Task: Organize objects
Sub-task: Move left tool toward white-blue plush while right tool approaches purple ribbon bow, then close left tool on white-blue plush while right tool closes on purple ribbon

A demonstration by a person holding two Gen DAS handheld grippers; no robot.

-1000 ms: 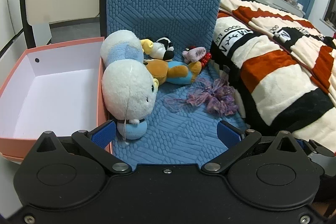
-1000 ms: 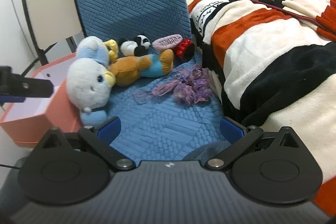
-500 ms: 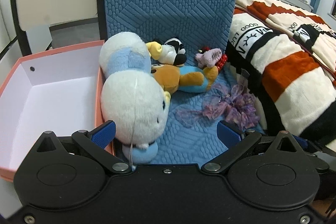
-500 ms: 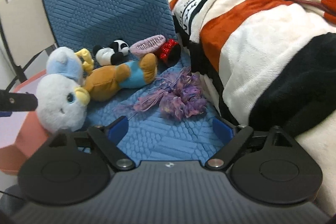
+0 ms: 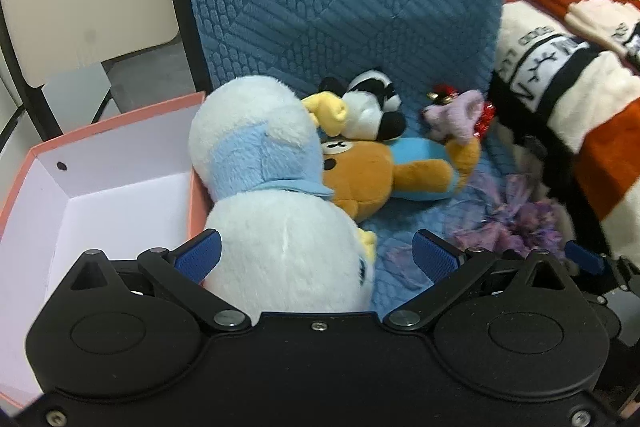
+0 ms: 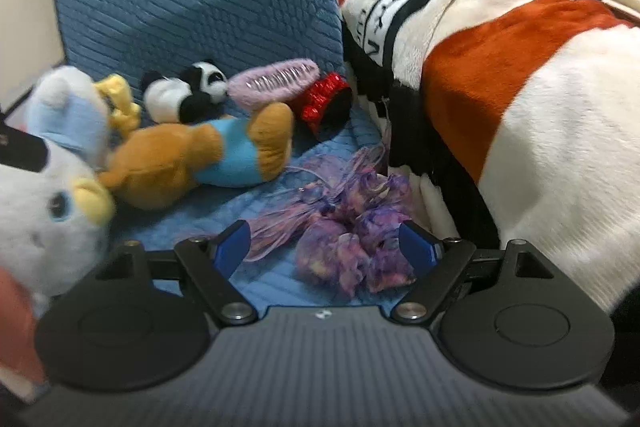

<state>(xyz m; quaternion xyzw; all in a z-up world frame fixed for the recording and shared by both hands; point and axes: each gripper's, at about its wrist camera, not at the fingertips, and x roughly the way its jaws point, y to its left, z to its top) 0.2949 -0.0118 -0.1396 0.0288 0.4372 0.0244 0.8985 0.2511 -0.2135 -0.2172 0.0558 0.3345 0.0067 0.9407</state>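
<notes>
- Left gripper (image 5: 316, 253): jaws spread wide, straddling the head of the white duck plush (image 5: 276, 227). The left pad seems to brush its fur; the right pad stands clear. Nothing clamped yet.
- White duck plush: lies on the blue quilted seat (image 5: 404, 223), pressed against the right wall of the pink box (image 5: 120, 155). Judged light, soft and springy; the fur will compress before the jaws bite. Best hold looks like the narrow waist between head and light-blue body, or squarely across the head.
- Right gripper (image 6: 326, 241): jaws open, around the purple gauzy scrunchie (image 6: 352, 247), to the right of the duck. Whether the pads touch it is unclear. Flimsy, nearly weightless, trailing strands; take the thick bunched part.
- Beyond the duck: brown bear plush (image 5: 384, 175) lies touching it, soft and small.
- Farther back: panda plush (image 5: 372, 111), pink hair clip (image 6: 276, 83) and red sequin item (image 6: 324, 99), against the seat back.
- Right of the duck, past the seat: striped blanket (image 6: 520, 75).
</notes>
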